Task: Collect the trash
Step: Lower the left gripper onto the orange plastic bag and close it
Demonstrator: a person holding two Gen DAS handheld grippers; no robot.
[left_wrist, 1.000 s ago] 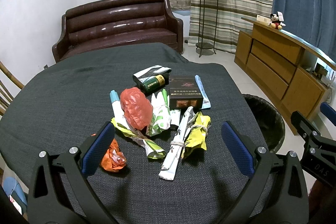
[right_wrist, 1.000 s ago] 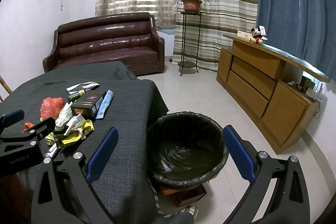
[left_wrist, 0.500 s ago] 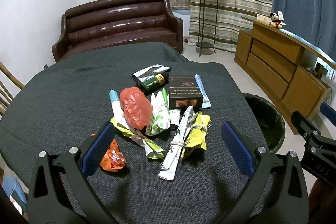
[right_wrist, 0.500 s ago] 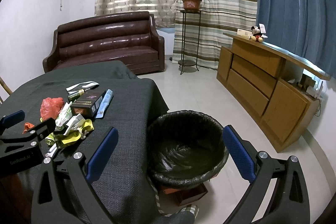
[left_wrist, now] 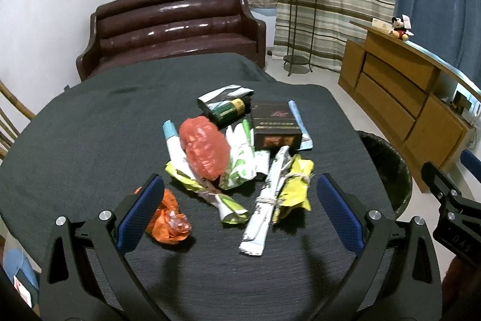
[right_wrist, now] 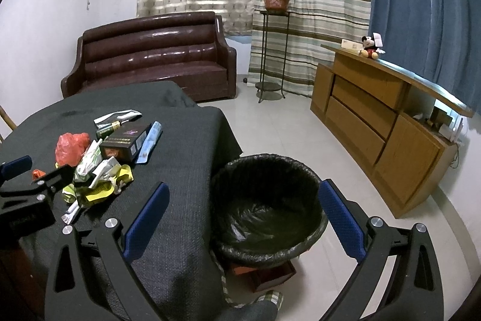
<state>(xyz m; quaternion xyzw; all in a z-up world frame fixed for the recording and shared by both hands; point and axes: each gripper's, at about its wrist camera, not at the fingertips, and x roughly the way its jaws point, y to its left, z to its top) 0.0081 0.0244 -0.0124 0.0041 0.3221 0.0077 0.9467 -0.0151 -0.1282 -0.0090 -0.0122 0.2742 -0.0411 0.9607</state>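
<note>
Down at the bottom of the left wrist view, the left claw (left_wrist: 237, 209) is spread wide and grips nothing, hanging above the counter (left_wrist: 90, 122). Its left finger hides part of an orange crumpled wrapper (left_wrist: 170, 220). Just above, mid-frame, lies the trash pile (left_wrist: 240, 152): a red plastic wad (left_wrist: 204, 151), a yellow wrapper (left_wrist: 296, 185), a white sachet (left_wrist: 266, 206), a dark box (left_wrist: 275, 125) and a green bottle (left_wrist: 230, 109); their print is too small to read. The right claw (right_wrist: 243, 214) is also spread and empty, held over the black-lined trash bin (right_wrist: 266, 209), which stands on the tiled floor against the counter's edge. Something brown under the bin is mostly hidden. A dark woven cloth covers the counter. A brown leather sofa (right_wrist: 150, 56), striped curtains, a plant stand and a wooden sideboard fill the upper frame.
</note>
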